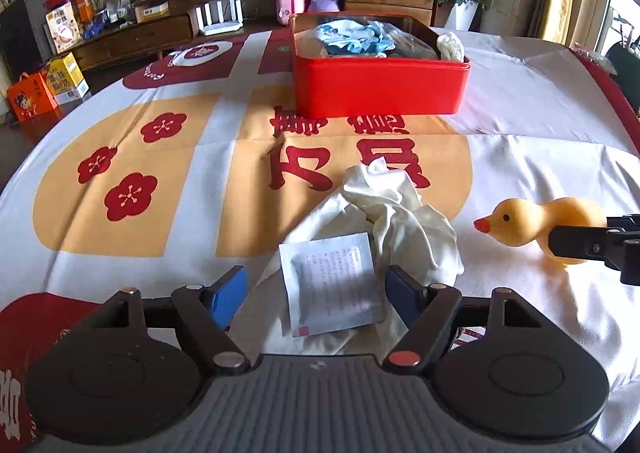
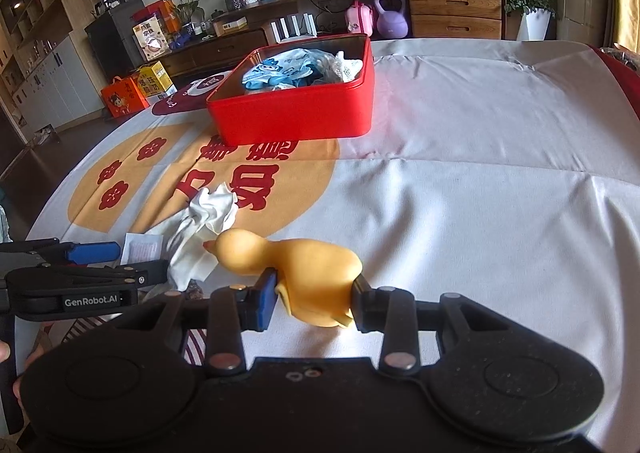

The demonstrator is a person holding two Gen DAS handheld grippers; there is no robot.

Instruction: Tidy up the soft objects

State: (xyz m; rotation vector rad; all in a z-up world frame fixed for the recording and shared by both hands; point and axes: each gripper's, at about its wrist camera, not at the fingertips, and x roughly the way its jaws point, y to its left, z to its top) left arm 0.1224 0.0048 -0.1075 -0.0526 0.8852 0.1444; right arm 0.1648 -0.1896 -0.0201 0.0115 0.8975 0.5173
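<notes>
My right claw (image 2: 314, 299) is clamped on the yellow rubber duck (image 2: 296, 273), pads squeezing its body from both sides, which I take as readiness to carry it to the red tin (image 2: 296, 113). The left claw (image 1: 316, 299) stands apart, jaws either side of a white paper packet (image 1: 332, 285) lying on a crumpled white cloth (image 1: 396, 213); nothing is gripped. I judge the cloth is next for the tin, which already holds blue-and-white fabrics (image 1: 352, 39) on the desk's printed cover (image 1: 160, 181).

Left wrist view alone shows the packet's printed face and a knitted cream item (image 1: 450, 45) at the tin's far corner. Right wrist view alone shows the pads' hold on the duck.
</notes>
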